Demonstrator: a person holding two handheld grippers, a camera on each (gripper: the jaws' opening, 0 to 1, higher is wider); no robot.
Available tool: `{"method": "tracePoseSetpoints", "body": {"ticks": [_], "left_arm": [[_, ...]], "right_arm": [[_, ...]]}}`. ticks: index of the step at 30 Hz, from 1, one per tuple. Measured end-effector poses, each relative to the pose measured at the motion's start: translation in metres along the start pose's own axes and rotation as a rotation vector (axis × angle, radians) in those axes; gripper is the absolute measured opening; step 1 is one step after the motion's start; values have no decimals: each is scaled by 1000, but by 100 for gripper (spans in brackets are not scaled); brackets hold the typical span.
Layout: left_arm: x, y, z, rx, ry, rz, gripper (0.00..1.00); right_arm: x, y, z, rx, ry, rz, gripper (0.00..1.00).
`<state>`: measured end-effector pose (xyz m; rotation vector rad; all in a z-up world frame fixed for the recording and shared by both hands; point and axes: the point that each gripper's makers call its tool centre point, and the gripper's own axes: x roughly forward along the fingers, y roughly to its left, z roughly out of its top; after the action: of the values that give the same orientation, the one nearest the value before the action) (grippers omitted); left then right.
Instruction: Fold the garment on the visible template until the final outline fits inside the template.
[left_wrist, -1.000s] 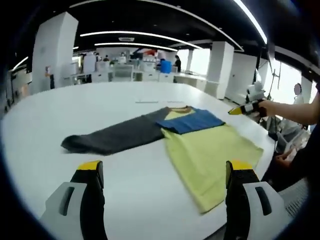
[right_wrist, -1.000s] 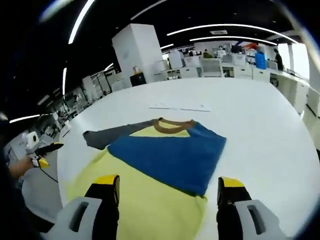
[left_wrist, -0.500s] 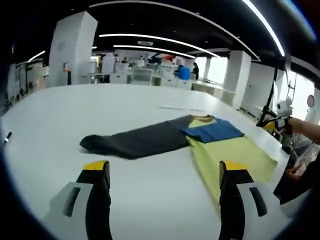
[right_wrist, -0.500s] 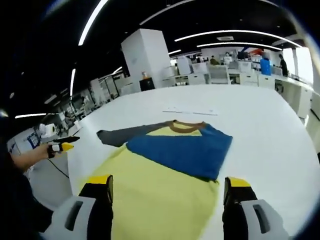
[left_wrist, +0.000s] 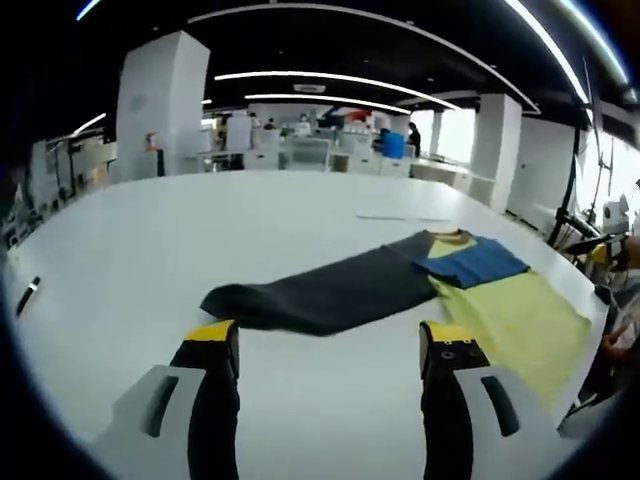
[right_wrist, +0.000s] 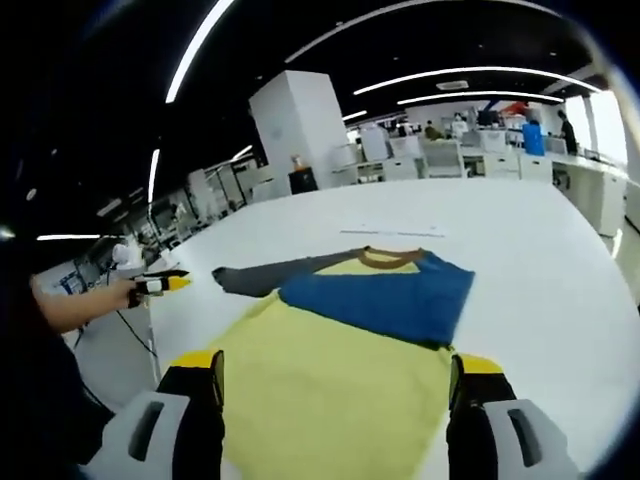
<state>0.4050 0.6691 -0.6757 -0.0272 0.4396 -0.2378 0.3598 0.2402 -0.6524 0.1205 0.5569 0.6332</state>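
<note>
The garment lies flat on the white table (left_wrist: 150, 230). Its yellow body (right_wrist: 330, 370) is nearest my right gripper. A blue sleeve (right_wrist: 390, 295) is folded across the chest below the brown collar (right_wrist: 390, 258). The grey sleeve (left_wrist: 320, 295) stretches out sideways, just ahead of my left gripper (left_wrist: 330, 340), which hovers open and holds nothing. My right gripper (right_wrist: 335, 365) is open over the yellow hem with nothing between its jaws. A faint template line (right_wrist: 390, 232) runs on the table beyond the collar. In the right gripper view, the left gripper (right_wrist: 160, 286) shows at the left, held by a hand.
A small dark pen-like object (left_wrist: 28, 295) lies on the table at the far left. A white pillar (left_wrist: 160, 100) and desks with people stand behind the table. The person's hand (left_wrist: 622, 250) is at the right table edge.
The left gripper view has swung toward the grey sleeve, which now sits centred ahead, and its jaws stand closer together. The right gripper view pulled back slightly. The garment has not moved.
</note>
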Motion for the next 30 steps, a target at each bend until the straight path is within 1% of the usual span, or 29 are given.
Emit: {"method": "tracePoseSetpoints", "body": {"ticks": [3, 6, 11, 14, 22, 26, 30], "left_arm": [[7, 10, -2, 10, 1, 25, 62], [14, 23, -6, -15, 10, 52, 55], [22, 39, -11, -35, 17, 91, 45], [28, 43, -15, -39, 30, 96, 41], [46, 51, -21, -28, 61, 103, 34], [55, 56, -26, -13, 91, 99, 25], [60, 62, -28, -19, 93, 104, 26]], "right_arm": [[-4, 0, 2, 4, -13, -10, 90], [-7, -3, 2, 27, -20, -19, 89], [-12, -10, 2, 42, -24, -48, 88], [-13, -12, 3, 51, -26, -57, 87], [-13, -13, 6, 53, -25, -73, 85], [-11, -15, 7, 53, -12, -81, 85], [-11, -18, 13, 50, -23, -88, 85]]}}
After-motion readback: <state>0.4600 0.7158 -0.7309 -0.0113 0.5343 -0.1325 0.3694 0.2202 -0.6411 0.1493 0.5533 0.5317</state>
